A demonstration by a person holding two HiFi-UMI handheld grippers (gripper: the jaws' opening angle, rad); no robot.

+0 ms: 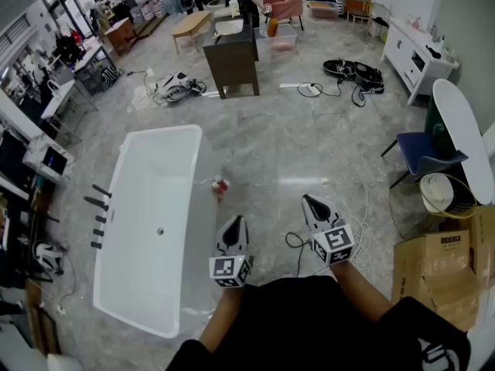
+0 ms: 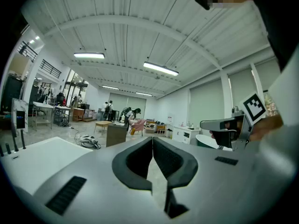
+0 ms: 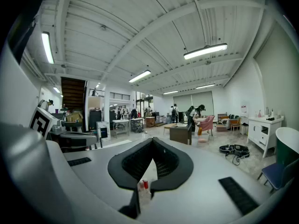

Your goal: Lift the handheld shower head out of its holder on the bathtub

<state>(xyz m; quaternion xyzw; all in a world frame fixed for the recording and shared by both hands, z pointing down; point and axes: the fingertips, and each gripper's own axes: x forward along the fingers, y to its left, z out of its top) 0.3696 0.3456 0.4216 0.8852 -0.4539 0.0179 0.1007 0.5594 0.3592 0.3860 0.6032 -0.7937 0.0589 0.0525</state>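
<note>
A white freestanding bathtub point(image 1: 155, 230) stands on the floor to my left. Several black fittings point(image 1: 99, 203) stick up beside its far left rim; which one is the handheld shower head I cannot tell. In the left gripper view the tub point(image 2: 37, 160) and black posts point(image 2: 14, 141) lie at the left edge. My left gripper point(image 1: 236, 222) hangs shut and empty just right of the tub. My right gripper point(image 1: 308, 201) is shut and empty further right, over the floor. Both point almost level, away from the fittings. Their jaws point(image 2: 152, 141) point(image 3: 152, 143) meet with nothing between.
A small red and white object point(image 1: 220, 185) lies on the floor beside the tub. A cable point(image 1: 294, 242) runs under the grippers. Cardboard boxes point(image 1: 441, 273), a wire basket point(image 1: 445, 195), a blue chair point(image 1: 425, 154) and a white table point(image 1: 464, 134) crowd the right. A dark cabinet point(image 1: 232, 64) stands ahead.
</note>
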